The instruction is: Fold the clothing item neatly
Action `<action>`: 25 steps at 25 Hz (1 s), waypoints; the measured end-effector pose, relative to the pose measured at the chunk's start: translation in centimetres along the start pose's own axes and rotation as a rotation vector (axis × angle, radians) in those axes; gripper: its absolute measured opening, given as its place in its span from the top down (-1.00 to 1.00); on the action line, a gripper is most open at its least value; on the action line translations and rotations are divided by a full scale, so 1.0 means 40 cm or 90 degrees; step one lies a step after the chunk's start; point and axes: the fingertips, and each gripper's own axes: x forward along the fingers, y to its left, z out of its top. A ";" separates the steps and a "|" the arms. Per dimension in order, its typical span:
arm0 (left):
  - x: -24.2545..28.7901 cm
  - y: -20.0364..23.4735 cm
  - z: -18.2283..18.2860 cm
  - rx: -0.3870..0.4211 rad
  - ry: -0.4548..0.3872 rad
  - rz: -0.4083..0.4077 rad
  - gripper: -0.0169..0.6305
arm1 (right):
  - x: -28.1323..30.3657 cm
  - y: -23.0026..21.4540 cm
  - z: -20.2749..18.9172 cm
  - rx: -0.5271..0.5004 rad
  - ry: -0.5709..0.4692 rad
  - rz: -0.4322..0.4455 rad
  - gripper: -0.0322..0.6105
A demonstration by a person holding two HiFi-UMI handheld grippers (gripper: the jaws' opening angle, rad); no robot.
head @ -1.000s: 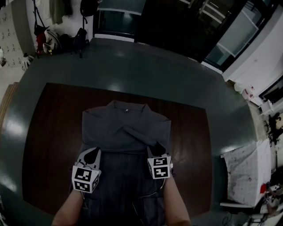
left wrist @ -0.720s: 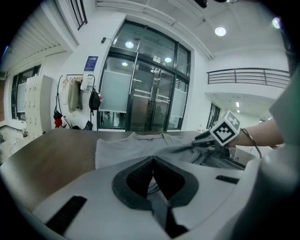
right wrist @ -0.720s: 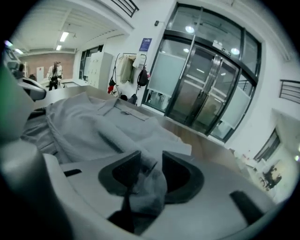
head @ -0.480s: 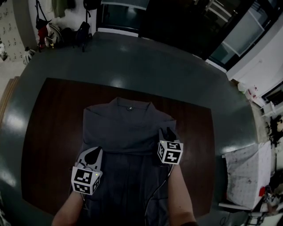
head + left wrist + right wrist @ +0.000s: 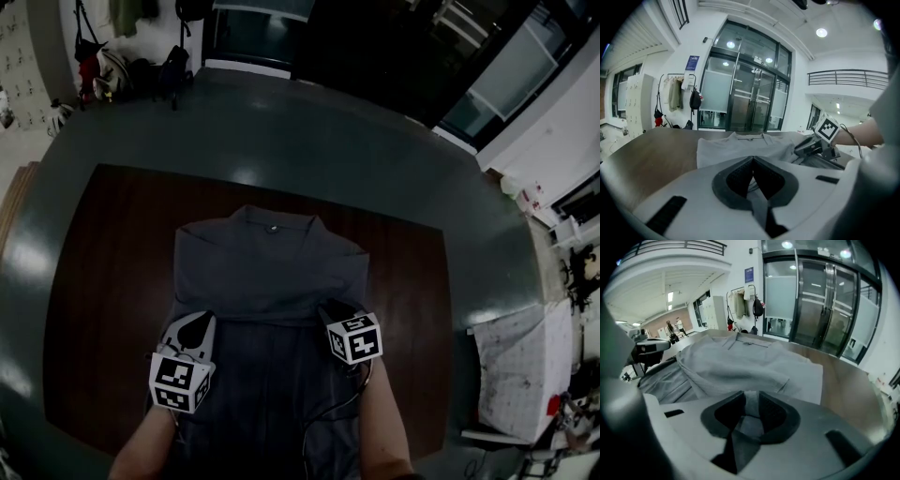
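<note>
Dark brown counter (image 5: 103,281) fills the head view, with a grey shirt (image 5: 267,272) lying flat across its middle. The collar (image 5: 274,225) points to the far side and the lower part runs toward the person at the near edge, so the long axis goes near to far. The left gripper (image 5: 194,325) sits on the shirt's left edge, where it was a second ago. The right gripper (image 5: 330,307) has swung out toward the right edge and come back down onto the cloth, level with the left one. A slanting fold that crossed the chest a second ago no longer shows. The upper half now looks squared off, and both sides seem ready for a lengthwise fold.

Left gripper view: the jaws are pressed together, with a thin strip of shirt pinched between them. The collar lies beyond, in front of glass doors.

Right gripper view: the jaws stand partly spread and have just been closing. A fold of shirt sits between them, seemingly not yet squeezed.
</note>
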 end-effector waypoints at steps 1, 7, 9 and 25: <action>-0.003 -0.005 0.001 0.000 -0.001 -0.001 0.92 | -0.007 -0.001 -0.003 0.012 0.000 0.006 0.70; -0.028 -0.012 0.003 0.001 -0.003 0.004 0.92 | -0.068 0.023 -0.023 0.023 -0.037 0.046 0.81; -0.039 -0.017 0.002 0.000 -0.004 0.004 0.92 | -0.088 0.029 -0.037 -0.015 -0.070 0.027 0.81; -0.128 -0.057 -0.020 -0.011 0.001 0.011 0.92 | -0.169 0.094 -0.028 0.061 -0.175 0.009 0.75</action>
